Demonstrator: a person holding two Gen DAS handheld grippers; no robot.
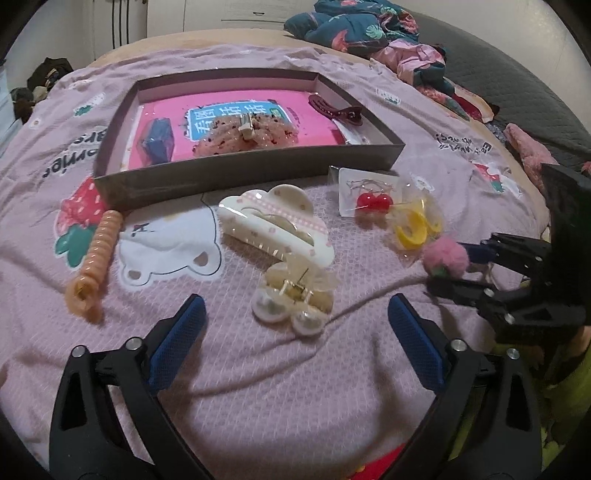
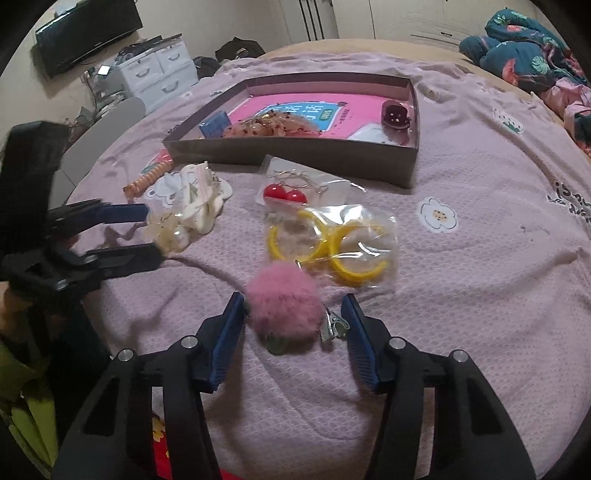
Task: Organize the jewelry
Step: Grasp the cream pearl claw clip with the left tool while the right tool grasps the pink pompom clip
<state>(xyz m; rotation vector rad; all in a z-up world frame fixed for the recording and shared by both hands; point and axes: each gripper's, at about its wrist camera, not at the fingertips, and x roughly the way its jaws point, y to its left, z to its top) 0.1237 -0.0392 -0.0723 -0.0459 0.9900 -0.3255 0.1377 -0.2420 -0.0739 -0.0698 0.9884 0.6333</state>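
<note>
Two claws work over a bed covered by a pink printed blanket (image 1: 258,369). The left claw (image 1: 295,321) stands wide, its blue pads on either side of a packet of pearl earrings (image 1: 291,299) without touching it. The right claw (image 2: 293,321) is half closed around a fluffy pink pom-pom clip (image 2: 284,306); its left pad touches the fluff, while the right pad sits just beside the metal clip end, so a firm hold cannot be confirmed.

Beyond lie a cream cloud-shaped hair claw clip (image 1: 277,225), an orange spiral hair tie (image 1: 96,258), red cherry earrings (image 1: 373,203) on a card and yellow hoop earrings (image 2: 332,247) in a clear bag.

A grey shallow box (image 1: 240,173) holds a pink sheet with blue Chinese lettering, unreadable, plus a dark red hair clip (image 1: 336,109).

Only the left view shows partial upside-down blanket lettering. Only the right view shows white drawers (image 2: 155,70) and a wall screen (image 2: 88,33).
</note>
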